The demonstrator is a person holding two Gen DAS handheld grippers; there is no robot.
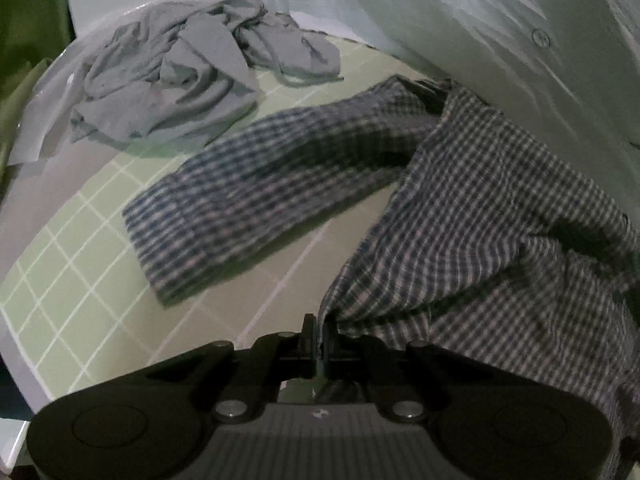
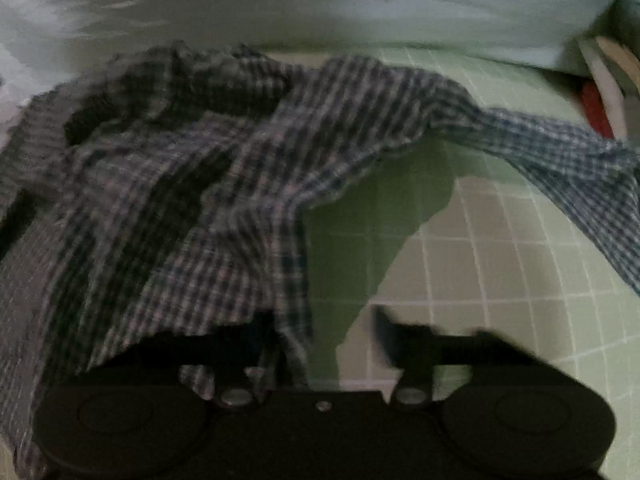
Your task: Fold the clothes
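From the left wrist, the left gripper (image 1: 319,334) has its jaws pinched tight on a bunched edge of the checked shirt (image 1: 500,248). The cloth rises from the jaws and spreads away to the right of them, rumpled and lifted off the surface. One sleeve (image 1: 256,196) runs out from the shirt's far side to the left and lies flat on the green grid mat (image 1: 80,272), its cuff end nearest the lens. Beyond the sleeve, well apart from the shirt, a crumpled grey garment (image 1: 172,80) sits in a heap at the far edge of the mat. A pale cloth (image 1: 460,12) hangs behind the shirt. The sleeve is blurred.

From the right wrist, the whole picture is smeared. The right gripper (image 2: 320,344) is low in the frame; a fold of the shirt (image 2: 180,184) drapes over its left finger and hangs down right where the jaws meet. The right finger (image 2: 404,340) shows only as a dark streak out to the side, so the picture alone does not settle the gap, but the jaws are shut, and whether they pinch that fold I cannot tell. The shirt's bulk lies heaped to the left of the gripper, and a sleeve (image 2: 560,152) stretches off to the right, raised above the mat (image 2: 500,272). A shadow falls on the mat under the cloth.
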